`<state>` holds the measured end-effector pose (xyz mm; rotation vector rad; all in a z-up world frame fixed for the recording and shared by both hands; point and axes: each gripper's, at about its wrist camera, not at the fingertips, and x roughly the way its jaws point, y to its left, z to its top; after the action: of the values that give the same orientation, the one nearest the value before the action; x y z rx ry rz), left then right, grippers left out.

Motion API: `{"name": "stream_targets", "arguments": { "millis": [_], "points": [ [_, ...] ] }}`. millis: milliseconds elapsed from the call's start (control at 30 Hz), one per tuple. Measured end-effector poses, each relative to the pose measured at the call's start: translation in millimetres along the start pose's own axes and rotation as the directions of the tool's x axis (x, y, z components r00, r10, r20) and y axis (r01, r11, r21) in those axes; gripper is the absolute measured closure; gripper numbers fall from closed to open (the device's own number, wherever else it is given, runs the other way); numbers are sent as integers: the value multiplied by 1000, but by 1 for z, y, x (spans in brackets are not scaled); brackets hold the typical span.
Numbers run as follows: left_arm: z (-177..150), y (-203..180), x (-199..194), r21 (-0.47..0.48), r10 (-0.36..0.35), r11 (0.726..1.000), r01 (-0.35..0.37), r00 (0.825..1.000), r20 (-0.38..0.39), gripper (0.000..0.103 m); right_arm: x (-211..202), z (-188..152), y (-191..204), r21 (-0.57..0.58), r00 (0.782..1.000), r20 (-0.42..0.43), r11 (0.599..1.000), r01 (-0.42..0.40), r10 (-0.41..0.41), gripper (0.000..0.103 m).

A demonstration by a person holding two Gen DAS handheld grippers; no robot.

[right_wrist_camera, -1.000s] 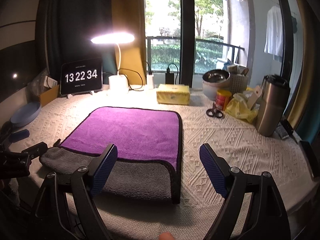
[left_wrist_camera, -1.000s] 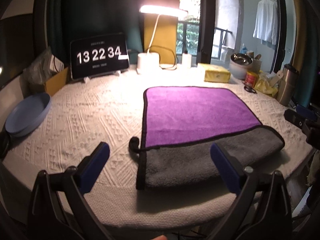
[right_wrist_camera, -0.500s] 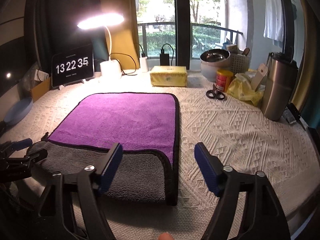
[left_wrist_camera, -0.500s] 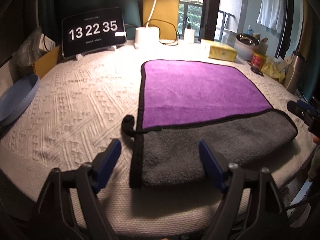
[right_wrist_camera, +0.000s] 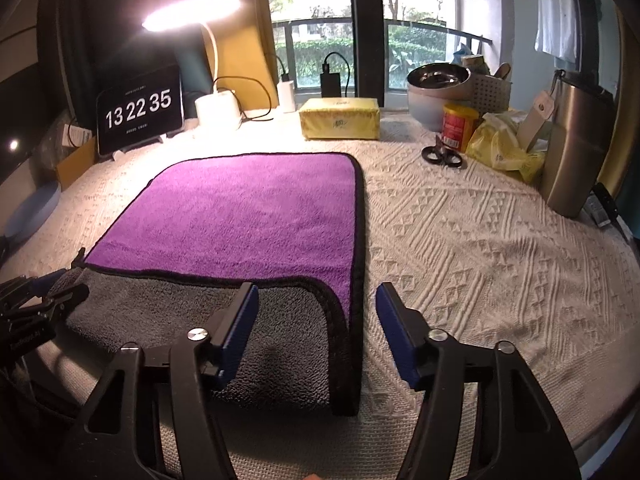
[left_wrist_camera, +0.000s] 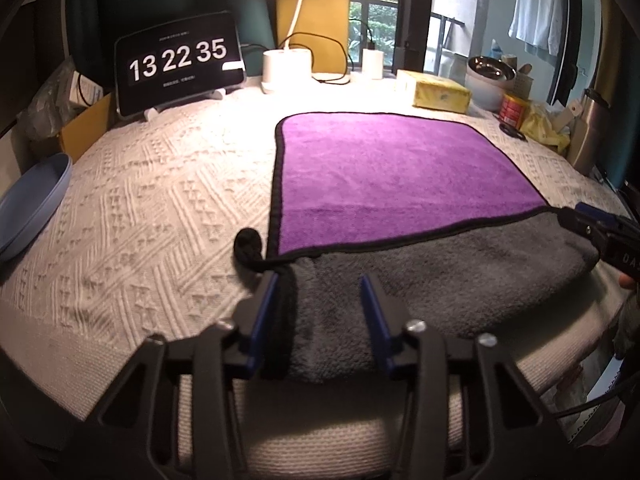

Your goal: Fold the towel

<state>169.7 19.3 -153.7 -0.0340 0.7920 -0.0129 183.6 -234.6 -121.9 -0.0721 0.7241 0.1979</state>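
The one purple-and-grey microfibre towel with black edging (left_wrist_camera: 400, 184) (right_wrist_camera: 256, 216) is lying flat on the white knitted tablecloth (left_wrist_camera: 152, 208) (right_wrist_camera: 480, 248), its grey near strip folded up over the purple. I am holding my left gripper (left_wrist_camera: 318, 308) spread around the towel's near left corner, two blue pads either side of the black hem. I am holding my right gripper (right_wrist_camera: 316, 320) spread around the near right corner, not pinching. One black clock tablet (right_wrist_camera: 140, 114) is reading 13 22 35.

The left tongs (left_wrist_camera: 320, 304) and the right tongs (right_wrist_camera: 316, 320) both point forward, low and level, jaws parted.
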Motion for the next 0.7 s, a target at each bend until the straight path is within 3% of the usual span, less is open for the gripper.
{"name": "stream_targets", "arguments": {
  "millis": [67,233,300,400,700],
  "points": [
    [-1,0,-1,6,1,1000,-1,1000,2,67,1,-1,3,-14,1000,-6,1000,-3,3,46],
    [-1,0,-3,10,2,1000,-2,1000,11,80,3,-2,7,-37,1000,-22,999,0,-1,62],
    [-1,0,-5,7,0,1000,-1,1000,16,85,3,-3,8,-51,1000,-28,999,7,-8,73],
    [-2,-1,-7,9,-7,1000,7,1000,20,89,5,-6,8,-59,999,-40,998,24,-26,82],
    [-1,-1,-15,3,-20,1000,20,999,40,92,6,-11,8,-68,998,-48,997,38,-41,97]
  ]
}}
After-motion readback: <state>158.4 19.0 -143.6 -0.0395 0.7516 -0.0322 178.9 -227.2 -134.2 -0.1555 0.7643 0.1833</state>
